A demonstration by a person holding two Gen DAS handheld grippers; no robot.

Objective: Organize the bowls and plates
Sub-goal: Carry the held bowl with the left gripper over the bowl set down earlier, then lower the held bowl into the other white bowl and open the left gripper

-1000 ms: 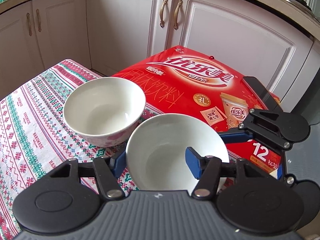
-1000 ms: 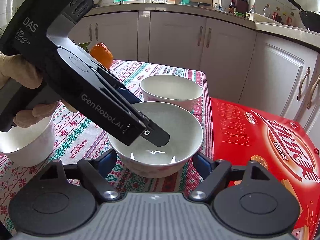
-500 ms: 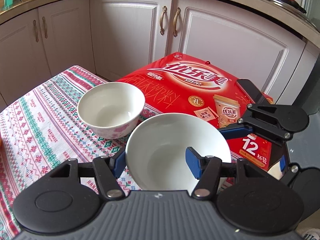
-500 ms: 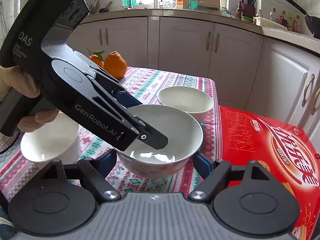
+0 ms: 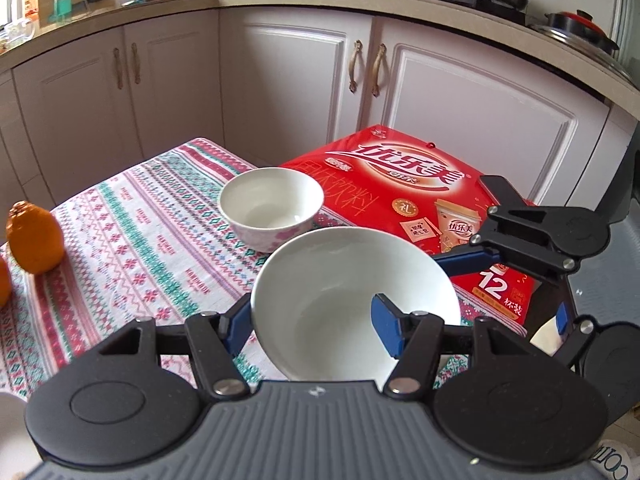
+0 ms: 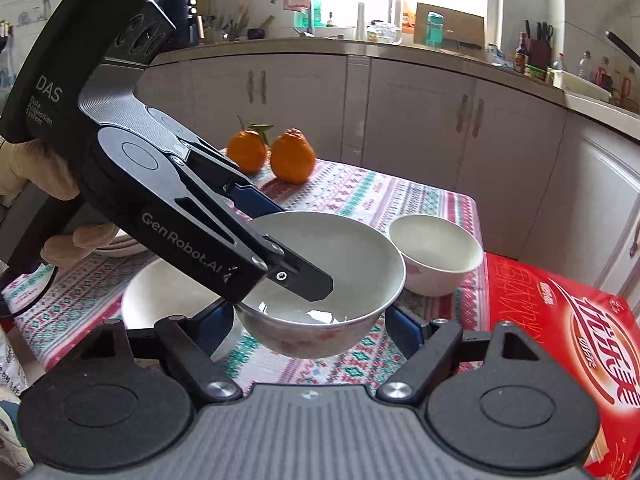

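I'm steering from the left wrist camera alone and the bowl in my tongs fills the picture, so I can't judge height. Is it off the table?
Observer: Yes. In the right wrist view the held bowl hangs clear of the tablecloth, with its underside showing.
Operator: Is anything close below it?
Observer: A second white bowl sits on the cloth, low and to the left of the held one in that view, partly hidden.
Operator: Any plates nearby?
Observer: What looks like stacked plates peeks out behind the hand holding the left tongs. Most of the stack is hidden.
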